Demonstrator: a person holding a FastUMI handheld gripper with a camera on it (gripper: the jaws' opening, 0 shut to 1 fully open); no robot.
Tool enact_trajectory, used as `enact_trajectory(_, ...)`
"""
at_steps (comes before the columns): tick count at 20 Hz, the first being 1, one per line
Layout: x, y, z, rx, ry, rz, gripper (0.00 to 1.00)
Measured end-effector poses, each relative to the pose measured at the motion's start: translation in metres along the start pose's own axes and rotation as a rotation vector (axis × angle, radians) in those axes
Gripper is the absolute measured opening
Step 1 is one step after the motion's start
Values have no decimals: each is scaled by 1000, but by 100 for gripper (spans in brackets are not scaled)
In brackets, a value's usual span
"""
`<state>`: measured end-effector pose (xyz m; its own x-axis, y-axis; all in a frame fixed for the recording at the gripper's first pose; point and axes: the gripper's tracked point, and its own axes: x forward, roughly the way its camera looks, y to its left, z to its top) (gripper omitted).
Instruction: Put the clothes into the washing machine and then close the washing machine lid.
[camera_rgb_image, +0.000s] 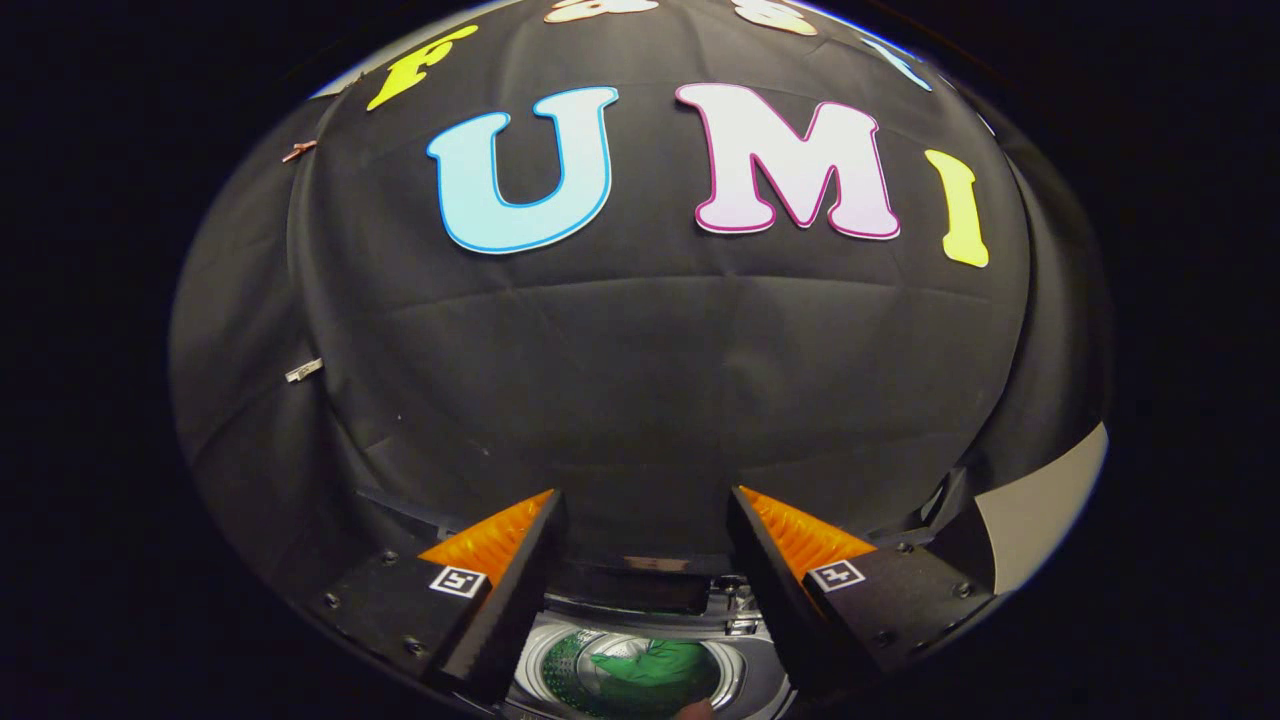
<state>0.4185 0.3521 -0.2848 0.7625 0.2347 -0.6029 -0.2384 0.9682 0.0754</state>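
Washing machine (640, 660) lies below the gripper (645, 505), lid open, green garment (655, 665) inside the drum; fingers spread wide, holding nothing.

Black cloth wall (640, 380), two small clips (303, 371) pinned on it

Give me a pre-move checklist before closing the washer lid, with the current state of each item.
1. Garment in drum: ok. The green garment lies inside the drum.
2. Gripper empty: ok. The gripper is open, fingers spread wide, nothing between them.
3. Nothing draped over the drum rim: cannot tell. Part of the rim is hidden behind the fingers.
4. Lid located: cannot tell. No part can be picked out as the lid for certain.
5. Gripper aimed at the washer: not ok. The fingers point at the wall, with the washer below them.
6. No more clothes outside: cannot tell.
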Motion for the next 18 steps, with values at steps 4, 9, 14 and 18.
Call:
enact_trajectory(4,-16,5,-10,2,-2,21,100)
enact_trajectory(9,-38,9,-25,3,-4,53,100)
enact_trajectory(14,-57,14,-34,-27,-111,62,100)
enact_trajectory(18,-65,14,-46,-32,-109,74,100)
